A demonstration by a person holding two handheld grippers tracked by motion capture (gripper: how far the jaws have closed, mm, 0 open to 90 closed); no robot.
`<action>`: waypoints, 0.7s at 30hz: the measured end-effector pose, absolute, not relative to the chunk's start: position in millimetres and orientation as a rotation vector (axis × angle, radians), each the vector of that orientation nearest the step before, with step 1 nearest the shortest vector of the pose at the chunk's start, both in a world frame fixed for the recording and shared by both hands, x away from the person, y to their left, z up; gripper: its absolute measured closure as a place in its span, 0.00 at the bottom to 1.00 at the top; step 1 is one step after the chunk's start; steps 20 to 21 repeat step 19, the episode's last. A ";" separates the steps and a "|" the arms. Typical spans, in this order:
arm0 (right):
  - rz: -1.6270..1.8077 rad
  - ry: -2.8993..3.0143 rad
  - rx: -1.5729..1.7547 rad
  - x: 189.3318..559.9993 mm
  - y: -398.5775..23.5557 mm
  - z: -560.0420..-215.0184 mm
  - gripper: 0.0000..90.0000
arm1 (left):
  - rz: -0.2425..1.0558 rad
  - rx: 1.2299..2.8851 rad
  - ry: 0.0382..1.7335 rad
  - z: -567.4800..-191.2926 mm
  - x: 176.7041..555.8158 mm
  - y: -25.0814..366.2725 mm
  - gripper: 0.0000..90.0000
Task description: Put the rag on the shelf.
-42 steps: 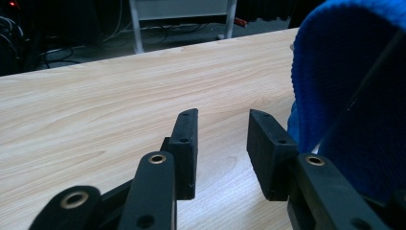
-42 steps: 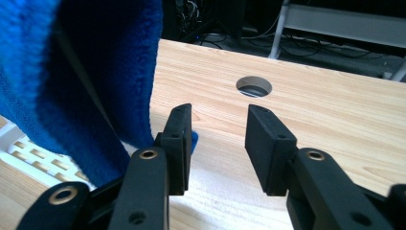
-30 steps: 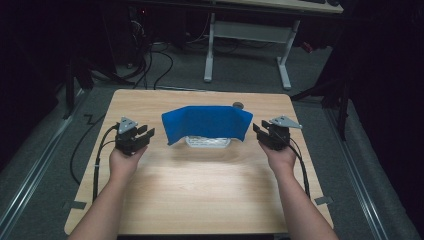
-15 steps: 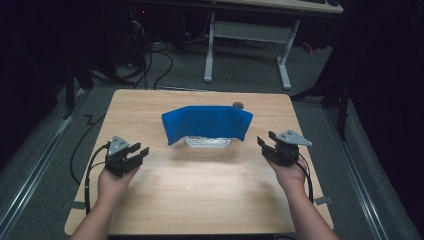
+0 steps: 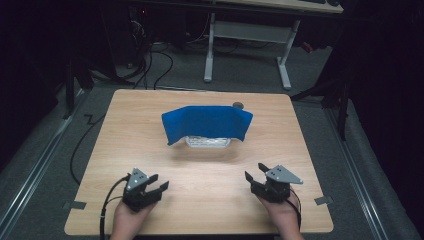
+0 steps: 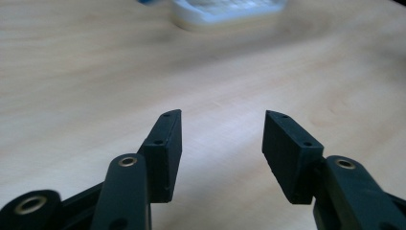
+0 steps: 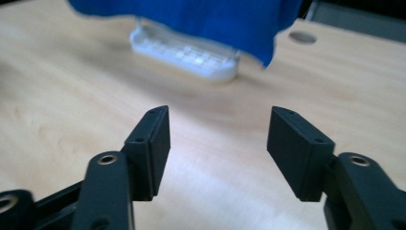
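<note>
Blue cloth (image 5: pixel 207 122) draped over white tray (image 5: pixel 208 142), table (image 5: pixel 200 200) center-back — covering looks done. L gripper (image 5: pixel 156 186) & R gripper (image 5: pixel 256 172) near front edge, well apart from cloth, jaws just opening wide, nothing between — nothing left but pull away.
</note>
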State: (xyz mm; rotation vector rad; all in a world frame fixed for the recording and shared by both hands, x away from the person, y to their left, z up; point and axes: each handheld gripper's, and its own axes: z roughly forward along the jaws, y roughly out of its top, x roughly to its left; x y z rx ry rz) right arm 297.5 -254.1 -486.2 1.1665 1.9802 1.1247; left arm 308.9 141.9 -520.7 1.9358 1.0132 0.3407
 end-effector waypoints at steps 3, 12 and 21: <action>1.110 1.998 1.180 285.2 -247.3 -501.3 0.43 | 0.342 2.031 0.912 -524.0 298.4 120.4 0.52; 1.080 2.118 1.079 300.8 -234.9 -517.0 0.42 | 0.388 2.076 0.892 -524.6 304.9 113.8 0.48; 1.096 2.117 1.106 296.7 -241.8 -516.7 0.42 | 0.393 2.062 0.920 -524.1 306.1 120.1 0.48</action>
